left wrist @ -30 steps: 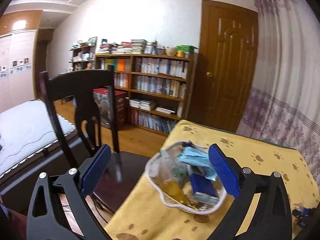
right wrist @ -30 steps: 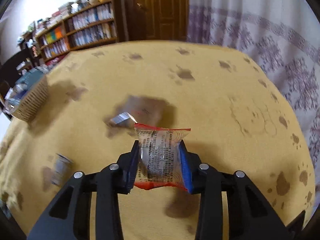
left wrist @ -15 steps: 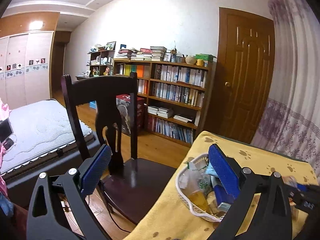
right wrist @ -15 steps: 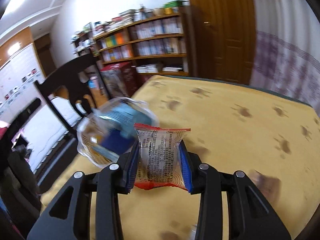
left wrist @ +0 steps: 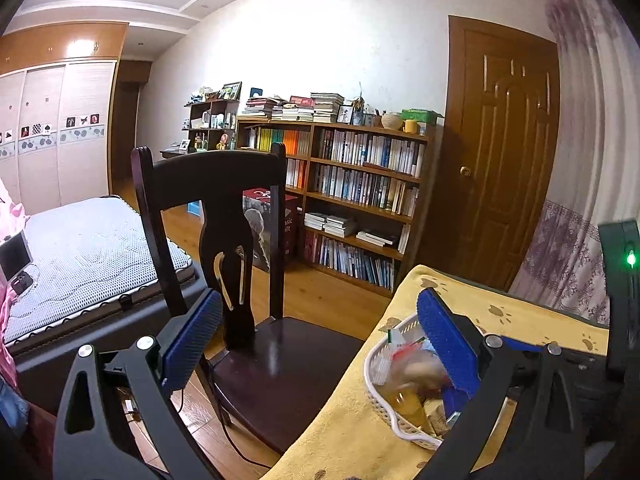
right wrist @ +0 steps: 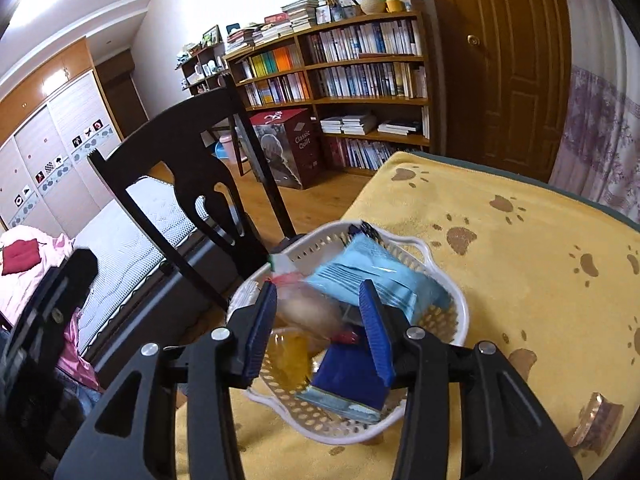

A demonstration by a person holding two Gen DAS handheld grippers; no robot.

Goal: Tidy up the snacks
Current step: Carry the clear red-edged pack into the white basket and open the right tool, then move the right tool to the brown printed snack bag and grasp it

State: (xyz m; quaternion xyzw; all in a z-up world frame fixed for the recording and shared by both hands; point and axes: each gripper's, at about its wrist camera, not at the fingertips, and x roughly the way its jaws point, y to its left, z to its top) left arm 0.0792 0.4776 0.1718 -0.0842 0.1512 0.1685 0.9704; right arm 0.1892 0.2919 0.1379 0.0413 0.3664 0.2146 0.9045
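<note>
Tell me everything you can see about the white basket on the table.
The white basket looks like plastic, with a wavy, scalloped rim and slotted walls and floor. It sits upright on the yellow paw-print tablecloth near the table edge beside the dark chair. Inside are a light blue packet, a dark blue packet and a yellowish item. The right gripper hovers over it, open, with a blurred clear snack bag between its fingers.

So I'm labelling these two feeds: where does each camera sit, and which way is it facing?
Left wrist: on the left gripper, open, level, facing the dark wooden chair and bookshelf; its black arms show.
Right wrist: on the right gripper, open, tilted down over the white plastic basket, a blurred clear snack packet between its fingers.
Both show the chair, bookshelf, basket and yellow paw-print tablecloth.
</note>
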